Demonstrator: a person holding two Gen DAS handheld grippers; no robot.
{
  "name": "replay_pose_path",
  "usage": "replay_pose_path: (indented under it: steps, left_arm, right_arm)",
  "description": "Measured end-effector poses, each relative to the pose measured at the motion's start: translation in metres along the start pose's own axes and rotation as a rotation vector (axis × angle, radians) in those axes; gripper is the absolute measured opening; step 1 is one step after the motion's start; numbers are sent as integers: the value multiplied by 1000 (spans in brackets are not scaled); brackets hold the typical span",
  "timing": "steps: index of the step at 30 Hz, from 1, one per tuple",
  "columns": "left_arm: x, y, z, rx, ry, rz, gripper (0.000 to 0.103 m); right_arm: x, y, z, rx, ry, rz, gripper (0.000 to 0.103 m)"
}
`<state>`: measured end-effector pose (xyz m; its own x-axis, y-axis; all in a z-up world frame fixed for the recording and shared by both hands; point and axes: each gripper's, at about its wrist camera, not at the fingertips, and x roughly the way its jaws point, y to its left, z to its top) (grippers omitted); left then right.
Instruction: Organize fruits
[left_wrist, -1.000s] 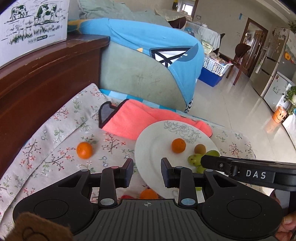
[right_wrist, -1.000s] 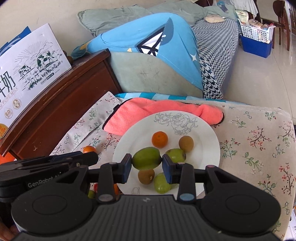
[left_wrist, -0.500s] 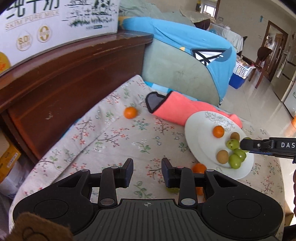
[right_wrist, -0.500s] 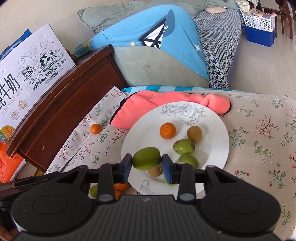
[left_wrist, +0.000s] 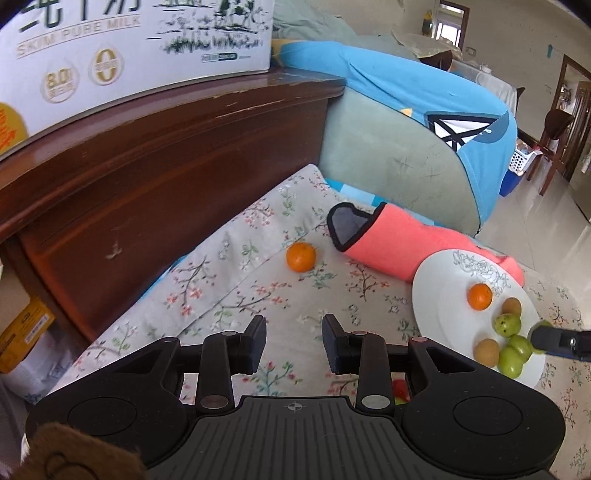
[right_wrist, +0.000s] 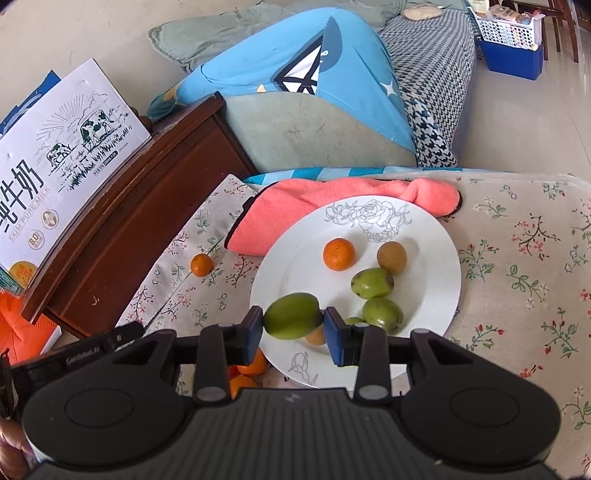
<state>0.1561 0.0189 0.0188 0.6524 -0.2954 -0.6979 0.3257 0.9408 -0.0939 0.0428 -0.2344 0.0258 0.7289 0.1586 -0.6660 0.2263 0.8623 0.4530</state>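
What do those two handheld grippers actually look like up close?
Both are matte black plastic. The left gripper has a ribbed centre plate, two round discs at the sides and silver pivot pins on its finger arms. The right gripper is built the same, but its fingertip pads are blue. White lettering, partly readable as GenRobot, runs along the side of the left one.

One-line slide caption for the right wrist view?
Right gripper holds a green fruit above the white plate of fruit.

A home living room — sofa (right_wrist: 317, 122), wooden side cabinet (left_wrist: 159, 158), dining chair (left_wrist: 556, 144) beyond
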Motion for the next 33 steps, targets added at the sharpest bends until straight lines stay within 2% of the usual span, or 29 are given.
replay_pose_path:
  steps: [4, 9, 12, 16, 21, 25, 29, 33]
  left_arm:
    - [35, -13, 18, 77, 10, 0, 32]
    - [78, -12, 31, 104, 46, -1, 32]
    - [96, -8, 34, 82, 46, 17, 32]
    - [117, -3, 34, 4, 79, 44, 32]
    - [125, -3, 37, -18, 41, 49, 32]
    - [129, -11, 35, 32, 19, 63, 32]
    - [129, -9, 35, 17, 5, 40, 32]
    - [130, -10, 35, 22, -2, 49, 29]
  right_arm:
    - [5, 2, 0, 0, 22, 15, 36]
    - [10, 7, 1, -13, 42, 41, 36]
    - [13, 10, 1, -25, 49, 47, 36]
    - [17, 16, 0, -47, 55, 45, 36]
    - [23, 19, 0, -58, 66, 44, 36]
    - [26, 20, -1, -59, 75, 41, 36]
    - [26, 20, -1, -58, 76, 44, 36]
    - [25, 21, -1, -58, 72, 47, 36]
